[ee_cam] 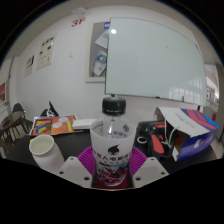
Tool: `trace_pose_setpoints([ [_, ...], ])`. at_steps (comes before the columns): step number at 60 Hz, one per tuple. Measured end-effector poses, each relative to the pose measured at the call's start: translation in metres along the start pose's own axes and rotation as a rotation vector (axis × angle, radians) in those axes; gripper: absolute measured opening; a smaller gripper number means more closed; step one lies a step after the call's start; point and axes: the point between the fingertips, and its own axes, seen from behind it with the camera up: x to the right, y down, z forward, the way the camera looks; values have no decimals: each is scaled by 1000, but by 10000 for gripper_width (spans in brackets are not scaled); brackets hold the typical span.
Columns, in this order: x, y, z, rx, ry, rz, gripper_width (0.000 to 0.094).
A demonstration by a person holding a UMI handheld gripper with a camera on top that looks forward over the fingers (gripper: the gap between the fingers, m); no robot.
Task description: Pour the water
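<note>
**Holding the bottle upright, cup off to the left**

Gripping looks settled in the gripper view, your only view. The gripper (pixel 111 172) has its two fingers closed in on a clear water bottle (pixel 111 140), the pink pads (pixel 88 160) pressed against its lower sides with no gap showing on either side. So you have hold of the bottle, low on its body.

The bottle's long axis stands straight up, black cap (pixel 113 104) on top and apparently screwed on. It sits square between the fingers and rises ahead of them.

What your next move turns on is the white cup (pixel 42 146). It stands on the dark table (pixel 70 147), to the left of the bottle and slightly beyond the fingers, apart from the bottle and not touching it. Pouring will probably mean carrying the bottle leftward and tipping its neck that way. Judging by the cap, that may have to come off first.

Your hand itself is not in view, so its pose can only be read from the level, upright gripper. A whiteboard (pixel 155 60) hangs on the far wall.
</note>
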Motion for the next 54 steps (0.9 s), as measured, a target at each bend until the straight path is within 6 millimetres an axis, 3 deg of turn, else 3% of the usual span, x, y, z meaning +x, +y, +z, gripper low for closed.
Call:
trace_pose_setpoints([
  [6,2,2,-1,19,7,10,434],
  [13,4,4,-1,-21,11,8,573],
  [18,5,18,-8,-98,29,2,871],
  [20,7,17,-12,-100,40,7,808],
  [26,8,19,-33,-122,79,-6,840],
  [35,-6,6,-90,-115,114,-3,838],
  [54,-60,-8,-263,-90,198,-19,841],
])
